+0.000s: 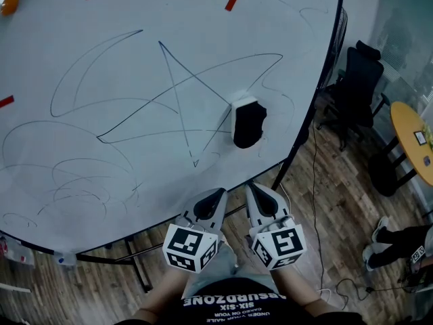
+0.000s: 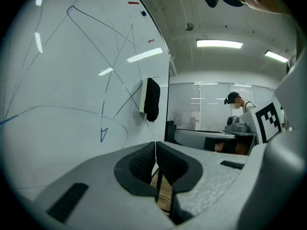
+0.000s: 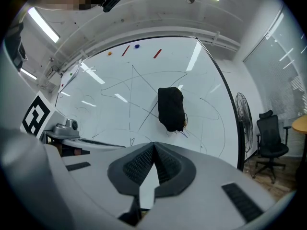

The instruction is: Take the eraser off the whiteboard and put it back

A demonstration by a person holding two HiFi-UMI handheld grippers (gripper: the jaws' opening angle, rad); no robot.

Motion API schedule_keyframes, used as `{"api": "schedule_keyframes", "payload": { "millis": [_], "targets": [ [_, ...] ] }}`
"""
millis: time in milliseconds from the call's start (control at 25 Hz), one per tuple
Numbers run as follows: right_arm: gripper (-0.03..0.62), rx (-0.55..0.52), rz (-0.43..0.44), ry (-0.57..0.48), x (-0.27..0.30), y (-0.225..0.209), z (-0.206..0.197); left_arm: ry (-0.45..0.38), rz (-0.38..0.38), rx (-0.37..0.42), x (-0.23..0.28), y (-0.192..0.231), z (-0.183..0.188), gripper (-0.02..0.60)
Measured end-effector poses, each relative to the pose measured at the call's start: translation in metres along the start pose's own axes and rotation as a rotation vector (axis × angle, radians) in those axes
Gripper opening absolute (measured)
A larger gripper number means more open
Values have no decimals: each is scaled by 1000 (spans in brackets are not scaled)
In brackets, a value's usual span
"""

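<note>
Toward the right side of the whiteboard [image 1: 101,80], the black eraser [image 1: 247,122] clings to the surface over one arm of a drawn star [image 1: 177,93], near the board's dark right edge. Off the lower edge, the left gripper [image 1: 214,195] and the right gripper [image 1: 257,188] sit side by side, just apart, both aimed at the board and well short of the eraser. Each is clenched, pads together on nothing. Bare board lies between their tips and the eraser. Past the right edge the wooden floor [image 1: 318,202] opens out, with an office chair [image 1: 355,87], a yellow round table [image 1: 409,141] and a trailing cable [image 1: 316,181].

From the left gripper view the eraser appears edge-on, its white back against the board; only this view shows a person in a cap [image 2: 237,102] behind desks. From the right gripper view the eraser faces the camera, and a standing fan [image 3: 241,123] sits just beside the board's edge.
</note>
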State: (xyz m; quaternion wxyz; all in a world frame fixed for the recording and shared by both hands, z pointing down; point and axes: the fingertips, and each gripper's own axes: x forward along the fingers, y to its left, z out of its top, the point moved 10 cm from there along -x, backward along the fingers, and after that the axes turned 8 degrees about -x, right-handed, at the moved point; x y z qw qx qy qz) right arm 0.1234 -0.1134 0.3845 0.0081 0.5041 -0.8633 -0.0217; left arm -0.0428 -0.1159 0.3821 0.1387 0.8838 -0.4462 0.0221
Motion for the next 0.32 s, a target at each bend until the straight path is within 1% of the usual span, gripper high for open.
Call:
{"api": "schedule_keyframes", "payload": {
  "millis": [320],
  "targets": [
    [-2, -7, 4, -6, 0, 1, 2, 1, -5, 3, 0, 0, 1, 11]
  ]
}}
